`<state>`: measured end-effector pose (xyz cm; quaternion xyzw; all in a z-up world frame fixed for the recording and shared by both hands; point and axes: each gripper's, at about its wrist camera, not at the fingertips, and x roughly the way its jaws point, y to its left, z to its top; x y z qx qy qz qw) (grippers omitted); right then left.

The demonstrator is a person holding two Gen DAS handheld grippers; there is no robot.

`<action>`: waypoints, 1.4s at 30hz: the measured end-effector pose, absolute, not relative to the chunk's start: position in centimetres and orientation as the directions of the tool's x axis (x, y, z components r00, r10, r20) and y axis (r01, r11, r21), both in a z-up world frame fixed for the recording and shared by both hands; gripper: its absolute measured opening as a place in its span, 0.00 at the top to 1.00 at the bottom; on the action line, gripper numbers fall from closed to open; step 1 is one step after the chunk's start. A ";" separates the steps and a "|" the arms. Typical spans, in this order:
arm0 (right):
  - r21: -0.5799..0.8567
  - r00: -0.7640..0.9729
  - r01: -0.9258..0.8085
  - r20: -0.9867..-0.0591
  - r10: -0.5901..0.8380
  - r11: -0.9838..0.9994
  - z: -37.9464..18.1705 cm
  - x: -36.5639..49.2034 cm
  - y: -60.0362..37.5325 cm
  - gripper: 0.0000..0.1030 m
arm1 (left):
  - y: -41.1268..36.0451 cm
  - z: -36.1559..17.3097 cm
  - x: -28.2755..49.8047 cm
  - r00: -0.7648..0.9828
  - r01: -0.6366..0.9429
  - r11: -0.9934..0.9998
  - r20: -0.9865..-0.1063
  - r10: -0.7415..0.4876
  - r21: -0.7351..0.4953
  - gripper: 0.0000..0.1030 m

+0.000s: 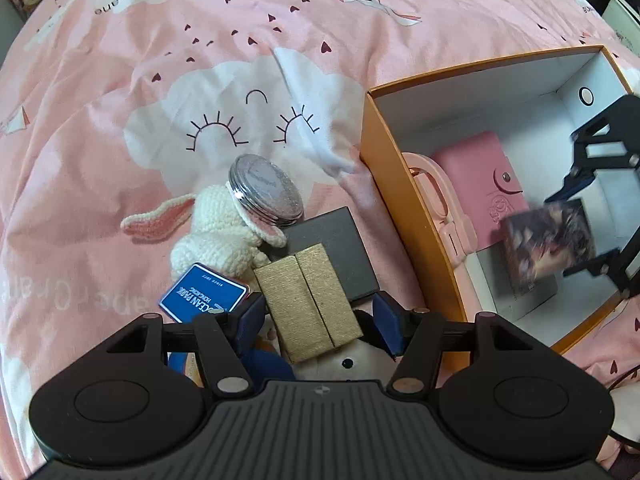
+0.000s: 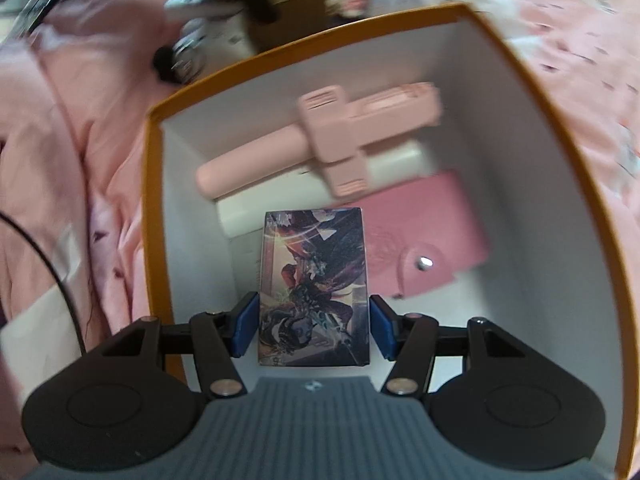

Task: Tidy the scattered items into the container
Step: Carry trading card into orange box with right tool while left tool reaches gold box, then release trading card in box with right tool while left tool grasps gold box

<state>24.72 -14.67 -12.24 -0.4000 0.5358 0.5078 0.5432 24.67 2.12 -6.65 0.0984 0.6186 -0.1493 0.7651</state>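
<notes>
While the printed card box (image 2: 313, 290) sits gripped between the right gripper's (image 2: 313, 326) blue pads over the orange container (image 2: 154, 216), a pink wallet (image 2: 416, 236) lies below it. Outside, the left gripper (image 1: 318, 322) stands spread around a gold box (image 1: 314, 304), pads apparently clear of its sides.

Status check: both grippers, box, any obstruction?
Right gripper shut on card box, over orange box. Left gripper open around gold box. Nothing blocking.
</notes>
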 end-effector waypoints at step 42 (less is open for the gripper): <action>0.090 -0.051 -0.975 -0.981 0.187 0.204 -11.2 27.4 -14.1 0.80 | 3.0 -4.6 22.8 0.281 0.331 0.942 -0.948 -0.148 -0.049 0.46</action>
